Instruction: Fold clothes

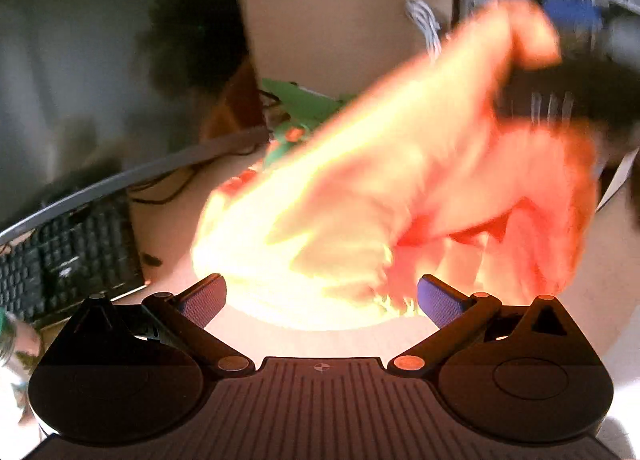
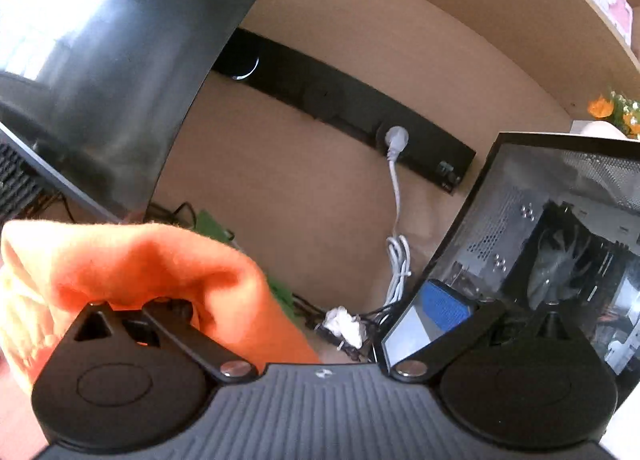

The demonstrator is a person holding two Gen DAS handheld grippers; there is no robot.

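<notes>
An orange cloth [image 1: 392, 180], motion-blurred, stretches from the wooden desk [image 1: 168, 228] in front of my left gripper [image 1: 320, 296] up to the upper right. That gripper is open, its blue pads [image 1: 440, 300] wide apart, with the cloth's bright lower edge just beyond them and nothing between them. At the upper right, the dark blurred body of the right gripper [image 1: 580, 92] carries the cloth's top. In the right wrist view, my right gripper [image 2: 312, 304] stands open. The orange cloth [image 2: 152, 260] hangs over its left finger and hides the tip. Its right fingertip [image 2: 446, 308] is bare.
A black keyboard [image 1: 60, 256] lies at the left of the desk below a monitor [image 2: 100, 60]. An open computer case [image 2: 560, 240] stands at the right. A white cable [image 2: 396, 188] hangs from a black power strip [image 2: 340, 100]. Green items [image 1: 304, 108] sit behind the cloth.
</notes>
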